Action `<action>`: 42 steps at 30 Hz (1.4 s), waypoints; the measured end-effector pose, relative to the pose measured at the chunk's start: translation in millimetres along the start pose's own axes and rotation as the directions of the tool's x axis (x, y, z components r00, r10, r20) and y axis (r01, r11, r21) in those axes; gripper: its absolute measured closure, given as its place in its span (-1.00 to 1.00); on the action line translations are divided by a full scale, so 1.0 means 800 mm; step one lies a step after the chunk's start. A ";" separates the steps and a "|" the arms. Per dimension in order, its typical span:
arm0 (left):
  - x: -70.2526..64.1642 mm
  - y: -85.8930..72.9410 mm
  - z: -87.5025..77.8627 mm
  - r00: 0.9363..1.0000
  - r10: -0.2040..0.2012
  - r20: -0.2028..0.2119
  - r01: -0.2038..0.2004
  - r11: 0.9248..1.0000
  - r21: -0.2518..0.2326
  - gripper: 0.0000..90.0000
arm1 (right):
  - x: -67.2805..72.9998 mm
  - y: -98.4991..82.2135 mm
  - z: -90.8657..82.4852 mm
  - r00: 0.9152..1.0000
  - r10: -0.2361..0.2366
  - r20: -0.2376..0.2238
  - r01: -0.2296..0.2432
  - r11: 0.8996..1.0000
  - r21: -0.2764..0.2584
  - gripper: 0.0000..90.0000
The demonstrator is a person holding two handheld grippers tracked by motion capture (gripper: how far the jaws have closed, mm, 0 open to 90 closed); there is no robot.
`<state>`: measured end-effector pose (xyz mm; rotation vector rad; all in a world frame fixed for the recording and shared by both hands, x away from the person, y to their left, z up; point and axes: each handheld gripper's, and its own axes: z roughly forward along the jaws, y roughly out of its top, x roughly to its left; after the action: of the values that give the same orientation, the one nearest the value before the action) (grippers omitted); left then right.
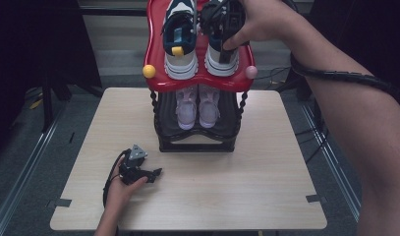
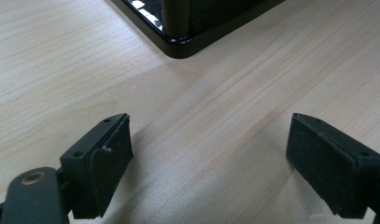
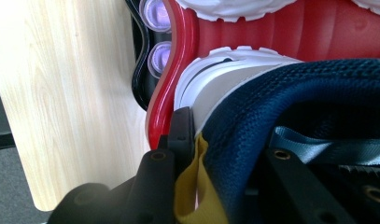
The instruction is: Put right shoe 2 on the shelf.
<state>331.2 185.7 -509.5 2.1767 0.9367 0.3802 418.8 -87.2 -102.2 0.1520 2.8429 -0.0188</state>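
- Right gripper (image 1: 222,29): held in the right hand (image 1: 264,19) at the heel of the right-hand sneaker (image 1: 222,56) on the red top shelf (image 1: 156,54); in the right gripper view its jaws stand either side of the navy heel collar (image 3: 290,93), one outside against the yellow pull tab (image 3: 197,186), the other inside the shoe, closed on the collar.
- Just beside that shoe: its partner, the left-hand sneaker (image 1: 180,49), heel with a yellow tab toward the person; both sit on the same shelf.
- Below the right gripper: a pair of pale lilac shoes (image 1: 197,105) on the black lower shelf (image 1: 197,142) of the rack; the rack stands on the wooden table (image 1: 197,196).
- Left gripper (image 1: 138,169): well apart from the right one, low on the table near the rack's front left corner, held in the left hand (image 1: 121,189); in the left gripper view its jaws stand wide apart over bare wood, nothing between them; the rack's black base corner (image 2: 178,44) lies ahead of them.
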 end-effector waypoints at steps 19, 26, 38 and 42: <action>0.000 0.000 0.000 1.000 0.000 0.001 0.000 1.000 0.002 -0.69 | -0.006 0.008 0.011 1.000 -0.019 -0.006 0.019 1.000 -0.008 0.62; 0.000 0.000 0.000 1.000 -0.002 0.002 0.002 1.000 -0.001 -0.69 | -0.006 0.009 0.013 1.000 -0.012 -0.003 0.011 1.000 -0.025 0.61; 0.000 0.000 0.000 1.000 -0.001 0.000 0.001 1.000 0.002 -0.69 | -0.006 0.010 0.015 1.000 -0.004 -0.008 0.003 0.999 -0.039 0.61; 0.000 0.000 0.000 1.000 0.001 0.000 -0.001 1.000 0.002 -0.69 | -0.005 0.008 0.016 1.000 0.008 0.004 -0.008 0.999 -0.036 0.55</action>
<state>331.3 185.9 -509.4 2.1793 0.9360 0.3795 427.0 -81.2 -113.1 0.1558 2.8361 0.0337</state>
